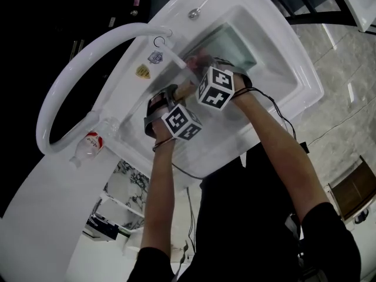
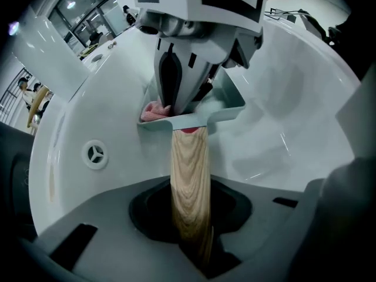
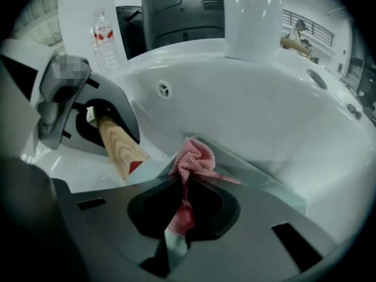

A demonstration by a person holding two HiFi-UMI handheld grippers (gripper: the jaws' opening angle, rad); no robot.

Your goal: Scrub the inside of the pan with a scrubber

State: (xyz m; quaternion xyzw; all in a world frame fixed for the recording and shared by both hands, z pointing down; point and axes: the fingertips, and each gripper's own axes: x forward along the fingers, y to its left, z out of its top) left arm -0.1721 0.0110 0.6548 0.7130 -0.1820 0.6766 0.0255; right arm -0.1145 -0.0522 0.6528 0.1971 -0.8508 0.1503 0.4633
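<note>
A pale green square pan [image 1: 235,43] lies in the white sink [image 1: 305,81]. Its wooden handle [image 2: 189,175] runs back between the jaws of my left gripper [image 2: 191,216], which is shut on it. My right gripper [image 3: 183,210] is shut on a pink mesh scrubber [image 3: 192,160], whose bunched end rests at the pan's near rim [image 3: 264,181] beside the handle joint. In the left gripper view the right gripper [image 2: 176,93] points down into the pan [image 2: 226,110] with the scrubber [image 2: 154,111] at its tip. In the head view both grippers [image 1: 176,93] [image 1: 202,63] hide most of the pan.
A thick white hose [image 1: 70,69] curves over the sink's left rim. A plastic bottle with a red label [image 1: 91,143] lies on the counter at the left. An overflow hole [image 2: 95,154] sits in the sink wall. A metal knob [image 1: 194,13] stands at the far rim.
</note>
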